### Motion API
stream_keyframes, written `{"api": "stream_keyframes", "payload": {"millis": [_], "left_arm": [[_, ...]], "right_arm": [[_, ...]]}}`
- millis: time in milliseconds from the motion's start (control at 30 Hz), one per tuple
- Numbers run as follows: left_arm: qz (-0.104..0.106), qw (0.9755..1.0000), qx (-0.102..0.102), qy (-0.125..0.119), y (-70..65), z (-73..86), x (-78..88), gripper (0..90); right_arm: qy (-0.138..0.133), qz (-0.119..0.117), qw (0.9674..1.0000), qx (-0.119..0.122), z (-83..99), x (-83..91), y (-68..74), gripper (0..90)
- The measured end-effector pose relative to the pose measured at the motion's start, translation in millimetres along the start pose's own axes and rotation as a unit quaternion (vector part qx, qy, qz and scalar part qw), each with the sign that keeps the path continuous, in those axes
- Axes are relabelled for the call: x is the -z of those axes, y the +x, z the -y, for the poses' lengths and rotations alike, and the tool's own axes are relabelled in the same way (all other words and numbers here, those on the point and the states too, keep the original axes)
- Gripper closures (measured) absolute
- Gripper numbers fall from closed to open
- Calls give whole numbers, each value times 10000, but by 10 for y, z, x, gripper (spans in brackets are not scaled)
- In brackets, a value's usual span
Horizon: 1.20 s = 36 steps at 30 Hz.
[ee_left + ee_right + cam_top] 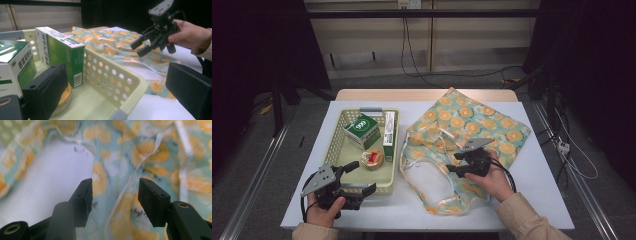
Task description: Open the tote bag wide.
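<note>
My right tongs [453, 162] hover part-open over the orange-print bag [472, 125] lying flat on the bench [537, 200]; nothing seems pinched between the pads, though that view is blurred. My left tongs [360, 177] gape wide, straddling the near wall of the basket [343, 117].

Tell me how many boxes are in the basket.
2: a green and white box at the basket's far left, and a narrow box standing along its right wall. Others may be hidden.
</note>
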<state>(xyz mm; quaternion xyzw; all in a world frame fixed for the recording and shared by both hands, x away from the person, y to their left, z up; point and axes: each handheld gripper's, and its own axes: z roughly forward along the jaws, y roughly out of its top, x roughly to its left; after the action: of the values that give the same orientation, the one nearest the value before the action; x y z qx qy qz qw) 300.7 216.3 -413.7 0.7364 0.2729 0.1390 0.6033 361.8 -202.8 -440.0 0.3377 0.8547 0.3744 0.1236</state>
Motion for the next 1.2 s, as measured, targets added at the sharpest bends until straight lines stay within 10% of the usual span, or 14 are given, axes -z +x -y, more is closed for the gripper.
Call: {"api": "stream_keyframes", "payload": {"millis": [333, 500, 767, 1200], "left_arm": [[27, 10000, -27, 24, -25, -8, -9, 39], [21, 10000, -33, 24, -22, -8, -5, 39], [9, 10000, -25, 41, -20, -1, -4, 39], [12, 10000, -28, 35, -29, -9, -12, 39]], "right_arm": [[25, 421, 9990, -166, 70, -24, -101, 669], [-3, -2, 9990, -452, 81, -43, -140, 871], [-76, -741, 9966, -361, 22, 4, 122, 824], [-352, -277, 9963, -730, -4, 196, -306, 867]]}}
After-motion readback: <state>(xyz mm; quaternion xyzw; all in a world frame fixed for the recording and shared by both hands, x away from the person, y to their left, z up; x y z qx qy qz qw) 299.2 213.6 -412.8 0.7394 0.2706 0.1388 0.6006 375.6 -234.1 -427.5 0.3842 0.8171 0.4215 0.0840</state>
